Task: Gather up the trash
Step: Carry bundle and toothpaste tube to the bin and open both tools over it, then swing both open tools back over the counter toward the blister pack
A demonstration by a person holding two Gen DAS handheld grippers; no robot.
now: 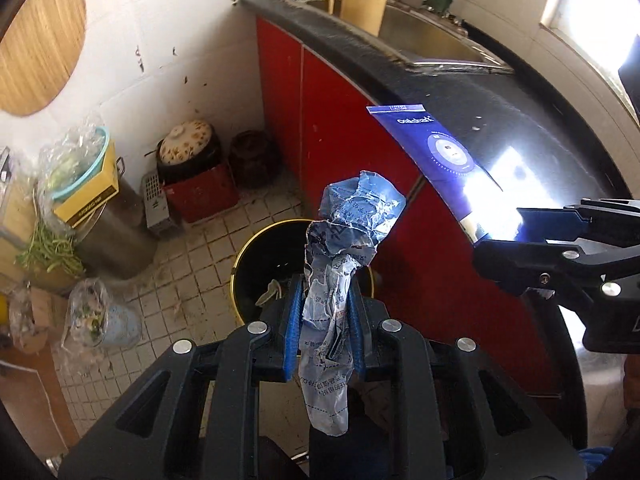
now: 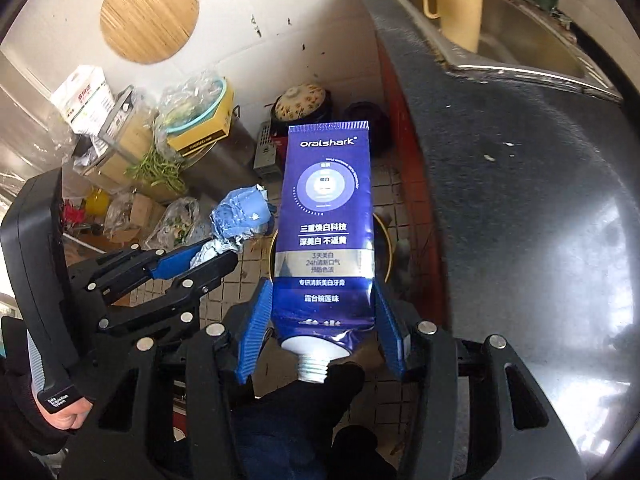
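Trash bin (image 1: 256,264) stands on the floor below both tools. Left tool (image 1: 326,316) pinches a crumpled blue wrapper (image 1: 352,216) directly over it; right tool (image 2: 322,320) clamps a toothpaste tube (image 2: 326,216), its length pointing bin-ward.

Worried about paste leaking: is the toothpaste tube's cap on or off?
Off. The toothpaste tube, held in the right gripper, shows its bare threaded neck, with no cap on it.
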